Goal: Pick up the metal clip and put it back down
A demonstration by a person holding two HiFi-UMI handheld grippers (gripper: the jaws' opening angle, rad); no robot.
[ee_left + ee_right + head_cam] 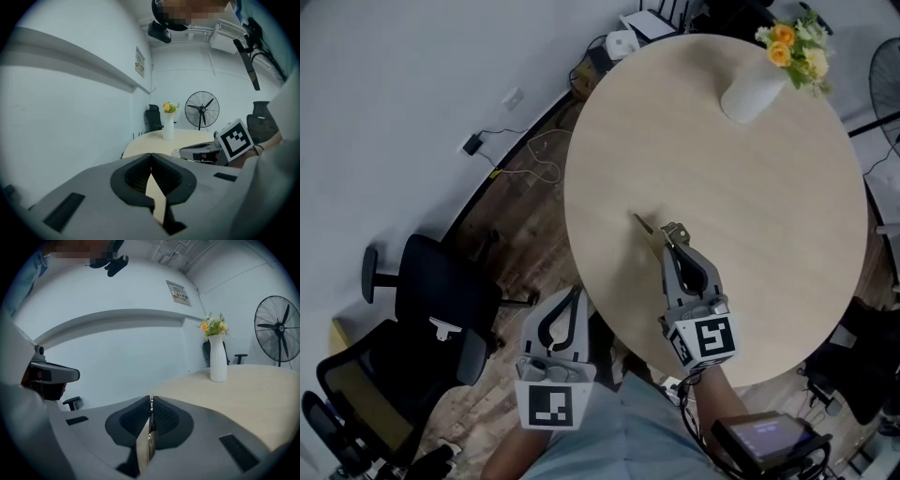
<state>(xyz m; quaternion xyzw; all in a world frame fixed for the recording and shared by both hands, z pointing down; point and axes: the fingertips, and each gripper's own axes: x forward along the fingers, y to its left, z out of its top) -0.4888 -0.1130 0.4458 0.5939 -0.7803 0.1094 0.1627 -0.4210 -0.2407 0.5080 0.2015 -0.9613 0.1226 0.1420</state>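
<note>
My right gripper [673,238] is shut on the metal clip [649,225], a thin silvery piece that sticks out leftward past the fingertips over the near part of the round beige table [722,206]. In the right gripper view the clip [145,446] shows as a narrow strip pinched between the closed jaws of that gripper [150,401]. Whether the clip touches the tabletop I cannot tell. My left gripper [573,296] is shut with nothing in it, off the table's near left edge; the left gripper view shows it [151,157] with its jaws pressed together.
A white vase with orange flowers [757,86] stands at the table's far side. Black office chairs [441,300] sit on the wooden floor to the left, with cables [530,159] along the wall. A standing fan [201,110] is beyond the table.
</note>
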